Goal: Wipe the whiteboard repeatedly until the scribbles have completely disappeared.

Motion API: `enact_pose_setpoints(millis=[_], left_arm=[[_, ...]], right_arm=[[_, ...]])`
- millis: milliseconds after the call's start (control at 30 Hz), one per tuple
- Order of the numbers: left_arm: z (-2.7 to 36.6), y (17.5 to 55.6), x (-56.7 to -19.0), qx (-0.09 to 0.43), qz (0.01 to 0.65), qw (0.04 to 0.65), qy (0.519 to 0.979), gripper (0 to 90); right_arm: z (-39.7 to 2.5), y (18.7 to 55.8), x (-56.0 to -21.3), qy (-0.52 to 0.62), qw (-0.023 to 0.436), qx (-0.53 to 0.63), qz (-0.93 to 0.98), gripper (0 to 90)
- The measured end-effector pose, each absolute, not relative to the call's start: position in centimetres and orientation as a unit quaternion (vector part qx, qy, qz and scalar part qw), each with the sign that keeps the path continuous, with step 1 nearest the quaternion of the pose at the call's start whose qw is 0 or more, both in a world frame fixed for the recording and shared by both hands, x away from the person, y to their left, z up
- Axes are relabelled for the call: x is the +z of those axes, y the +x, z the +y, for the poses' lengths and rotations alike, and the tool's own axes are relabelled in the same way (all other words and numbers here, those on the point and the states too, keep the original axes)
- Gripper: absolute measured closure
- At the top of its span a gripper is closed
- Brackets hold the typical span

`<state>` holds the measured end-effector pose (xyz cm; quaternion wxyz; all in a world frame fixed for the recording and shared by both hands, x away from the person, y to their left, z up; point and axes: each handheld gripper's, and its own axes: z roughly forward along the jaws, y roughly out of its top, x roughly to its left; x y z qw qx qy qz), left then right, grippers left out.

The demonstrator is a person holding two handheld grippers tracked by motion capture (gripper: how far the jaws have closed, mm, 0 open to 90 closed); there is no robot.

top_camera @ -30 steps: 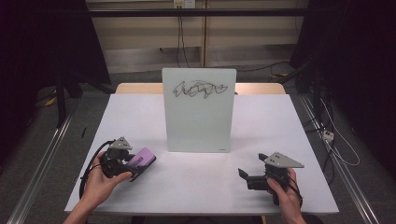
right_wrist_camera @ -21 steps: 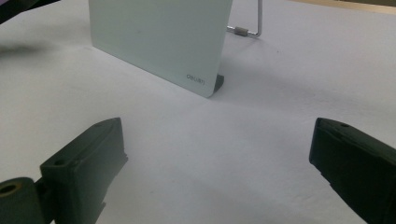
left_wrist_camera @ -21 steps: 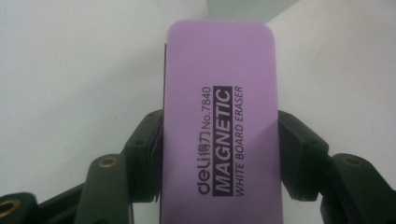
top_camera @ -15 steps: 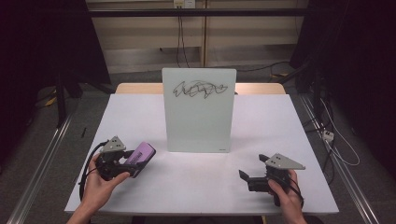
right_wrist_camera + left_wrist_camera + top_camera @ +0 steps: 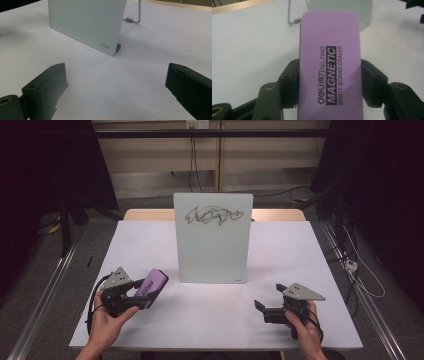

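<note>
A small whiteboard (image 5: 214, 237) stands upright at the table's middle, with a black scribble (image 5: 214, 215) near its top. My left gripper (image 5: 145, 295) is shut on a purple magnetic whiteboard eraser (image 5: 151, 284), held a little above the table left of the board. In the left gripper view the eraser (image 5: 329, 67) sits clamped between both jaws, label facing up, with the board (image 5: 338, 10) beyond it. My right gripper (image 5: 261, 306) is open near the front right, nothing between its jaws; its view shows the board's lower corner (image 5: 87, 25) ahead.
A white table (image 5: 300, 255) carries the board, with a wooden strip along its far edge (image 5: 277, 215). A wire stand (image 5: 135, 15) props the board from behind. Dark curtains and cables lie beyond the table.
My left gripper has lifted the eraser off the table and tilted it up toward the board. The right gripper has stayed in place, open.
</note>
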<state>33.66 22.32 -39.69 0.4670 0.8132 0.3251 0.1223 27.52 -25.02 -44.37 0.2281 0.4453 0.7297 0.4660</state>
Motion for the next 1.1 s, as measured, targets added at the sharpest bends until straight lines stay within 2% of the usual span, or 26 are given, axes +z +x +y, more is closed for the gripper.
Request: enact_pose_setpoints(millis=[200,633,1100], left_arm=[[21.0,33.3,-38.8,0.15,0.316,0.468,0.811,41.2],[19.9,33.2,-37.9,0.168,0.313,0.48,0.802,41.2],[16.3,34.0,-34.5,0.192,0.279,0.479,0.81,41.2]], right_arm=[[-25.1,27.2,-44.3,0.438,0.224,0.468,0.734,3.2],[-25.0,27.4,-44.3,0.439,0.22,0.469,0.734,3.3],[-25.0,27.5,-44.4,0.447,0.217,0.469,0.73,3.2]])
